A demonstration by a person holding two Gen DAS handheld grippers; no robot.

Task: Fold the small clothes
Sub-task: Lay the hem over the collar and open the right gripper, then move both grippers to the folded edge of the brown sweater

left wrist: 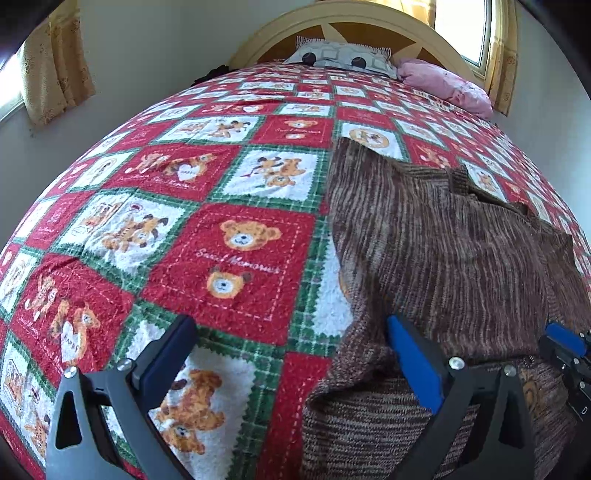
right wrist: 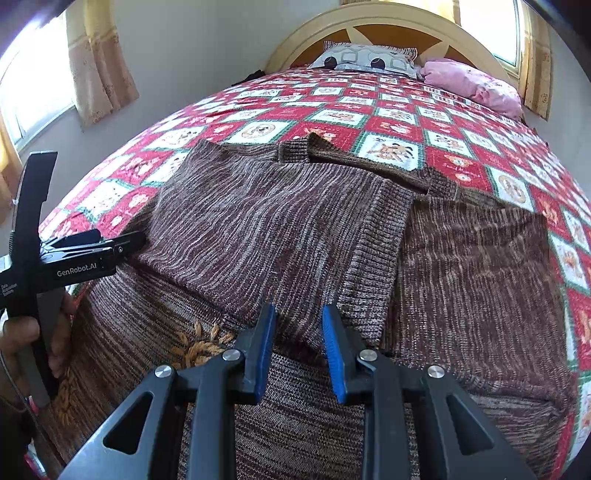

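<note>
A brown striped knit sweater (right wrist: 280, 229) lies on the bed, with one side folded over onto its body. It also shows in the left wrist view (left wrist: 443, 251). My left gripper (left wrist: 291, 332) is wide open at the sweater's left edge, one finger over the quilt and one over the knit. It also shows at the left of the right wrist view (right wrist: 92, 243). My right gripper (right wrist: 299, 325) is partly open, just above the folded flap's near edge, holding nothing. Its tip shows in the left wrist view (left wrist: 565, 343).
The bed is covered by a red, green and white teddy-bear quilt (left wrist: 229, 236). A patterned pillow (right wrist: 365, 59) and a pink pillow (right wrist: 472, 85) lie at the headboard (right wrist: 388, 22). Curtained windows flank the bed.
</note>
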